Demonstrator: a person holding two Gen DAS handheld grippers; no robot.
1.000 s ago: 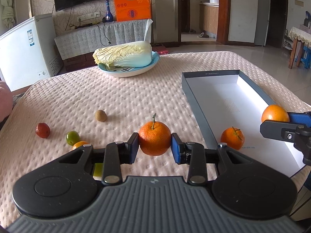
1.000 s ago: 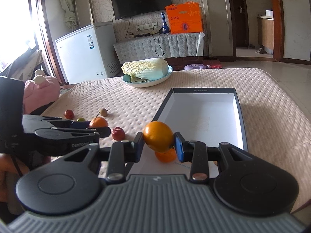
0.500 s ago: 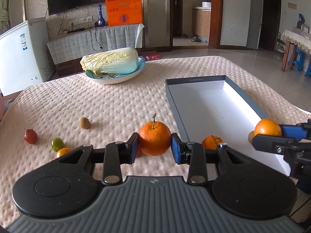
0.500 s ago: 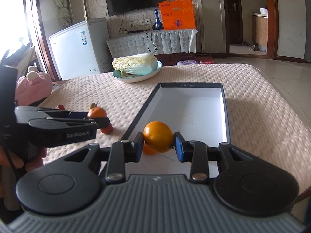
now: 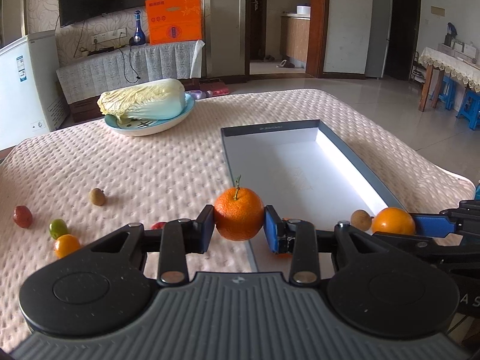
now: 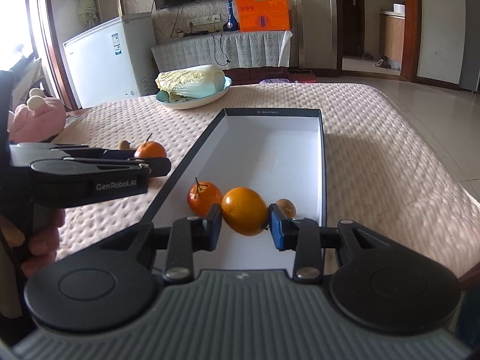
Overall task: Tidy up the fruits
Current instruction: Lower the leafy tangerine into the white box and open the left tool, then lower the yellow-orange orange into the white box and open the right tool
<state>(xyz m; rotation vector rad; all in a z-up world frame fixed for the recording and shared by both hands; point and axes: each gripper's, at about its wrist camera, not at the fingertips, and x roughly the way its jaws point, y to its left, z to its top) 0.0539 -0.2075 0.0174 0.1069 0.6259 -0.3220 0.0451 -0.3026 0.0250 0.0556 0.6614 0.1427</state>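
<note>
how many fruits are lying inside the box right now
2: a stemmed orange tangerine near the left wall of the grey-rimmed white box, and a small brown fruit near its right wall. Others may hide behind the grippers.

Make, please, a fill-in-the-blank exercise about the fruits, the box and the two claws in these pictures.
1. The left claw is shut on a mandarin that has a short ____ on top.
2. The right claw holds a smooth orange above the open ____.
3. The cabbage lies on a blue ____.
4. The small green fruit lies on the blanket, ____ the box.

Missing words: stem; box; plate; outside
</note>
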